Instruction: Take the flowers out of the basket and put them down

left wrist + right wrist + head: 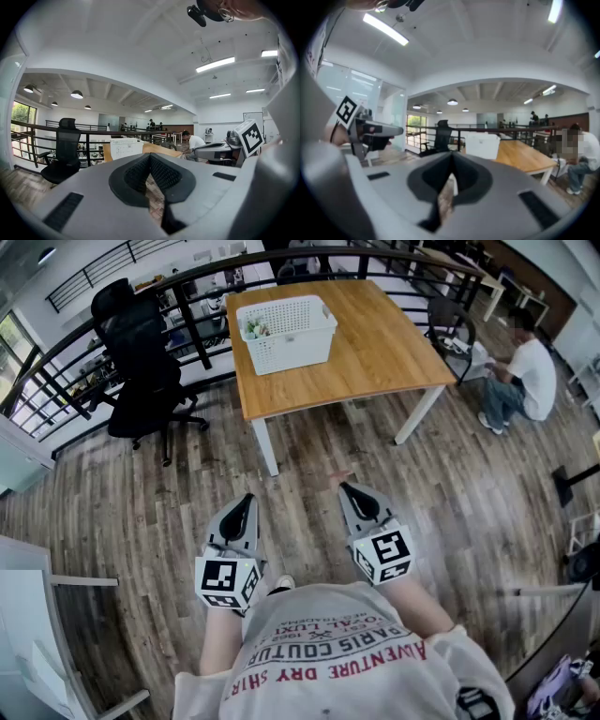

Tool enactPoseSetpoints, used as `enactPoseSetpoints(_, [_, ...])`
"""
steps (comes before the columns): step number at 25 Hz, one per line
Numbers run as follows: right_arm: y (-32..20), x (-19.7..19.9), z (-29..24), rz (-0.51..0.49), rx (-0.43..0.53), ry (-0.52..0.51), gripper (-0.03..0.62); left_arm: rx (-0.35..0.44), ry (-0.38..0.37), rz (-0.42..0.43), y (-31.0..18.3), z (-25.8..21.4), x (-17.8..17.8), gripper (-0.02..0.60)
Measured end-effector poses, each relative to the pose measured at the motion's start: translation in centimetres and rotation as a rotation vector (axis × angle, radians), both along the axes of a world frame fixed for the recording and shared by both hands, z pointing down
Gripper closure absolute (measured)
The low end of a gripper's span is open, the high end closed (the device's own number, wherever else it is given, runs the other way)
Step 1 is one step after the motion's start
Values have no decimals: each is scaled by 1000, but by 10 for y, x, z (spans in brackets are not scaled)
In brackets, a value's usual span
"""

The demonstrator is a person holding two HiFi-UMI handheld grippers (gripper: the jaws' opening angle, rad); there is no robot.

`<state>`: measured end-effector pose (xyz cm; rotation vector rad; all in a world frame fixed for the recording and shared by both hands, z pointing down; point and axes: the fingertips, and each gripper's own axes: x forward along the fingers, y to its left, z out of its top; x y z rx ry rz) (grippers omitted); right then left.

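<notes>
Head view, basket [286,332] far ahead — left hand-held gripper [247,500], right hand-held gripper [346,488] pressed together

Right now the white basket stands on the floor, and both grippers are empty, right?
No: the white basket stands on the wooden table, not on the floor, as the head view shows. The left gripper and right gripper are indeed empty.

The grey plastic left gripper [246,501] and the matching right gripper [346,488] are held side by side at waist level, pointing forward, each with its jaws closed and nothing between them.
</notes>
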<state>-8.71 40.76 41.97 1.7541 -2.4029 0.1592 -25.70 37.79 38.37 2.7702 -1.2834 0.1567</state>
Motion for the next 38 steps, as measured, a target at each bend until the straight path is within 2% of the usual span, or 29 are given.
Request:
enactPoseSetpoints(14, [-25, -12, 2, 47, 0, -16, 566, -12, 9, 34, -26, 9, -12, 557])
enactPoseSetpoints(21, [-51, -41, 13, 99, -20, -21, 565, -31, 7, 57, -57, 21, -51, 557])
enactPoseSetpoints(27, [-86, -64, 13, 112, -40, -18, 565, -57, 45, 34, -98, 21, -82, 557])
enactPoseSetpoints(34, [-135, -46, 26, 66, -53, -17, 565, -64, 30, 1, -138, 32, -65, 557])
enactPoseSetpoints(38, [-174, -20, 31, 6, -56, -19, 565, -62, 24, -64, -169, 36, -41, 557])
